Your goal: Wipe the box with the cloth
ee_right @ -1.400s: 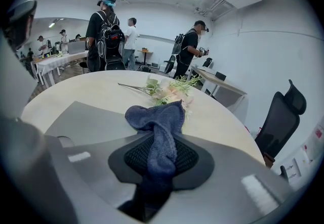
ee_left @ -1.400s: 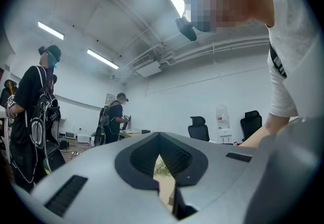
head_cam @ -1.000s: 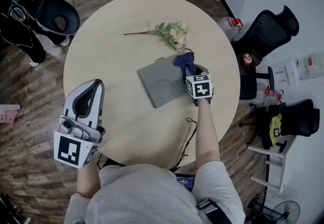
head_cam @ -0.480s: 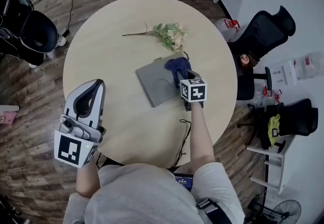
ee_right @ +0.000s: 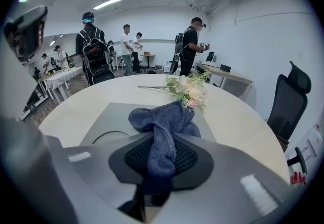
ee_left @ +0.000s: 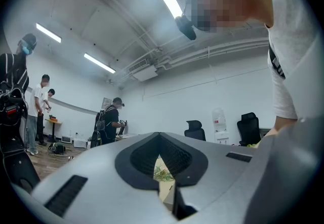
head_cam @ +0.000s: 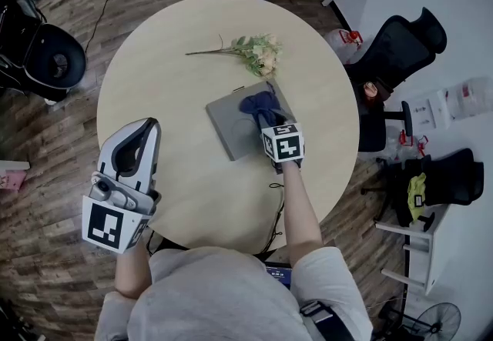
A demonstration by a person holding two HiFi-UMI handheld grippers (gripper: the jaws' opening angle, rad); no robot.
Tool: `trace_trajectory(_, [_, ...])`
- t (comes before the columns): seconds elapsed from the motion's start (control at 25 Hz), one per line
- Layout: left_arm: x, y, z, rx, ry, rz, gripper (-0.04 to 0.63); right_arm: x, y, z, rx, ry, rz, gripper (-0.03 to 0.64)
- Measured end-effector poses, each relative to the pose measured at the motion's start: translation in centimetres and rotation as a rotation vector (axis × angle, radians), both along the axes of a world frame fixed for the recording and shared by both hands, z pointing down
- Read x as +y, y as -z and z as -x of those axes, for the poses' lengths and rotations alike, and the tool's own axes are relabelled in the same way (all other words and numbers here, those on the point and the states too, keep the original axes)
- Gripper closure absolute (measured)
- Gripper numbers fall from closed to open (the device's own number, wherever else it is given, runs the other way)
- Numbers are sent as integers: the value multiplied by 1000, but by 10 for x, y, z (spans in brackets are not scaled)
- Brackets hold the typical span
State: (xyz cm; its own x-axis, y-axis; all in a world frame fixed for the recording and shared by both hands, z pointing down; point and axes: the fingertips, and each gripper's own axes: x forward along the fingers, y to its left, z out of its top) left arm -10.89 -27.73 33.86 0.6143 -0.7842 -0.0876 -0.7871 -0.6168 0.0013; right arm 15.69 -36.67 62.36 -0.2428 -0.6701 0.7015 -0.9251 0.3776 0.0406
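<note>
A flat grey box [head_cam: 231, 122] lies near the middle of the round table [head_cam: 169, 62]. A dark blue cloth [head_cam: 259, 107] rests bunched on the box's right part. My right gripper [head_cam: 269, 122] is shut on the cloth [ee_right: 164, 129], which runs back between the jaws and spreads over the grey box [ee_right: 114, 117]. My left gripper [head_cam: 139, 143] hangs over the table's near left edge, away from the box. Its jaws are shut with nothing in them, and a thin slit in the left gripper [ee_left: 163, 180] shows only the table.
A bunch of pale flowers [head_cam: 258, 52] lies just beyond the box, and the flowers [ee_right: 190, 89] sit close behind the cloth. A thin black cable [head_cam: 286, 197] trails over the near table edge. Office chairs [head_cam: 400, 47] stand to the right, and people [ee_right: 91, 51] stand beyond the table.
My right gripper has dragged the cloth leftward across the box, from its right edge toward its middle. The left gripper has stayed in place.
</note>
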Motion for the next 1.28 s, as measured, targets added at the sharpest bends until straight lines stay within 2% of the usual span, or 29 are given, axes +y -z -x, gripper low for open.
trace_trajectory(0.2, [6, 3, -3, -1, -7, -8, 592, 10, 2, 17, 19, 29, -4, 529])
trace_trajectory(0.72, [25, 15, -4, -5, 3, -31, 592, 42, 2, 92, -81, 117, 29, 529])
trace_trajectory(1.28, [46, 26, -3, -13, 16, -52, 592, 67, 11, 120, -84, 192, 29, 529])
